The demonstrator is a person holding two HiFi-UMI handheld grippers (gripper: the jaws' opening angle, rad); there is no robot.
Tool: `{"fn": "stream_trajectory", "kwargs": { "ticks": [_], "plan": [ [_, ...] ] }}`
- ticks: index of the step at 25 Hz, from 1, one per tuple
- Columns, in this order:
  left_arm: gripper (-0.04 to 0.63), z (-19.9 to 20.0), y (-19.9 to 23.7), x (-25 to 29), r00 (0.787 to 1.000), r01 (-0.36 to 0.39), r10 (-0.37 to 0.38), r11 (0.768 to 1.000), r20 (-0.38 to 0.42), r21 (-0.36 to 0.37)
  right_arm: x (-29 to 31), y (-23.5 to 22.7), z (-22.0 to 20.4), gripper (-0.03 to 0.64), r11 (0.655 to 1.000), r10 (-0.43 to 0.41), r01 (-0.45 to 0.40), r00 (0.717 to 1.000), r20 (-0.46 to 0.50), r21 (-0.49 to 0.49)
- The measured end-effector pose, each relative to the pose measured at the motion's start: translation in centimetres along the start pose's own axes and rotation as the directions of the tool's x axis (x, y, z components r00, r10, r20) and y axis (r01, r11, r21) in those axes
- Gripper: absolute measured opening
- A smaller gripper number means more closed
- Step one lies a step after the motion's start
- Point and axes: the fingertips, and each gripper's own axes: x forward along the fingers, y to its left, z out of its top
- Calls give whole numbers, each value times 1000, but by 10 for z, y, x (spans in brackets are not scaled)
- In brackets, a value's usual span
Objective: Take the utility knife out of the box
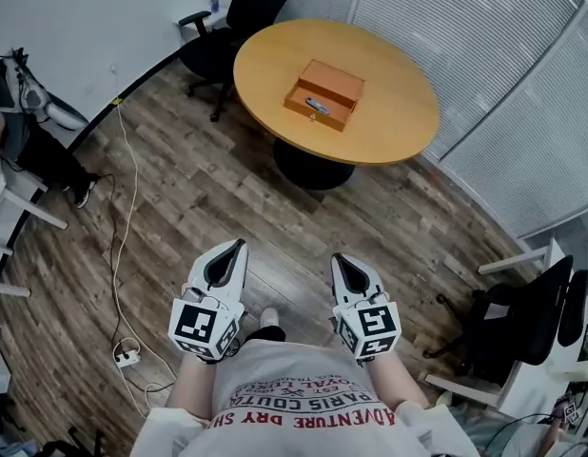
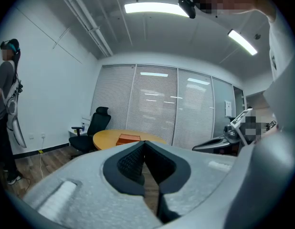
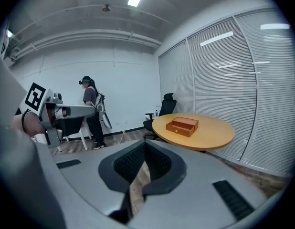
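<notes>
both the left gripper (image 1: 239, 247) and the right gripper (image 1: 339, 258) have their jaws together on nothing, well apart from the far counter (image 1: 389, 127). the utility knife (image 1: 317, 106) lies in the open drawer of the box (image 1: 332, 82). reaching in with the jaws unopened would likely shove the knife or slide the box.

The round table (image 1: 399, 122) is showing a honey-yellow wood top, the box (image 1: 334, 82) is showing orange-brown, and the utility knife (image 1: 317, 106) in it is looking grey. The left gripper (image 1: 241, 245) and right gripper (image 1: 338, 258) are showing pale grey shells, black pads and black-and-white square markers.
</notes>
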Motion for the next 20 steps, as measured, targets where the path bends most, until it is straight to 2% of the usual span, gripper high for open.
{"fn": "stream_trajectory", "kwargs": {
  "ticks": [5,9,20],
  "plan": [
    [-5,13,35,20,1000,-5,6,1000,-14,17,33,0,18,8,1000,3,-3,1000,1,9],
    [-5,10,50,32,999,-22,22,1000,-26,0,54,-3,20,8,1000,22,-22,1000,-14,11],
    [-5,29,75,124,996,-89,89,996,-30,24,138,-68,66,8,994,107,-107,994,26,-21]
  ]
}}
